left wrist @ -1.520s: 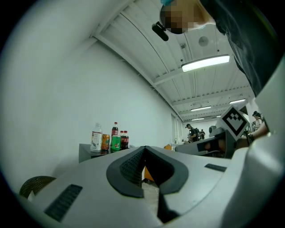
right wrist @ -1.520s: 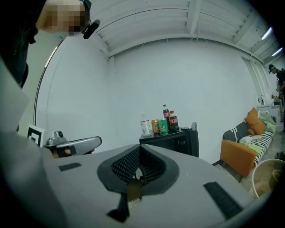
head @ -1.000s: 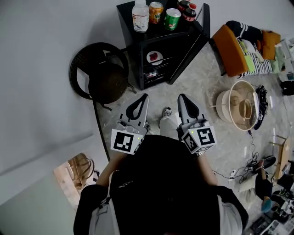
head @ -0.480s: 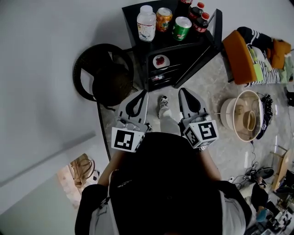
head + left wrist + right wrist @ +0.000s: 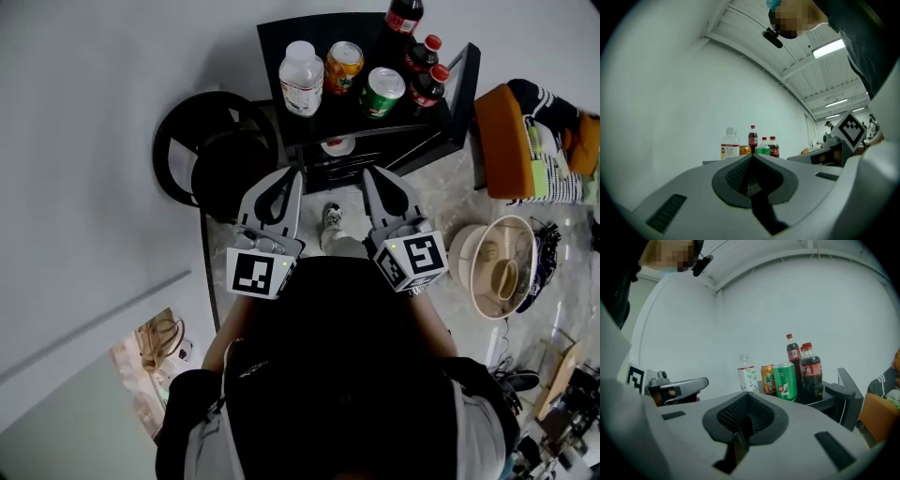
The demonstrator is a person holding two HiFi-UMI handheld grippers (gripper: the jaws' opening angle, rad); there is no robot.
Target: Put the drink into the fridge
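Six drinks stand upright on the fridge top: a tea bottle, an orange can, a green can and three colas at the back right. None is inside yet, and which one is the pick I can't say. The door hangs open on the right, with the shelves facing the person.

The left gripper has its jaws pressed together and empty. The right gripper is the same, closed on nothing. Both point at the fridge front, just short of it.

The drinks lie ahead of the tips and a little higher. The tea bottle is nearer the left gripper, the green can and colas nearer the right. Every long axis runs vertical, caps and lids up, so I'd expect a side-on grab, jaws opening first.
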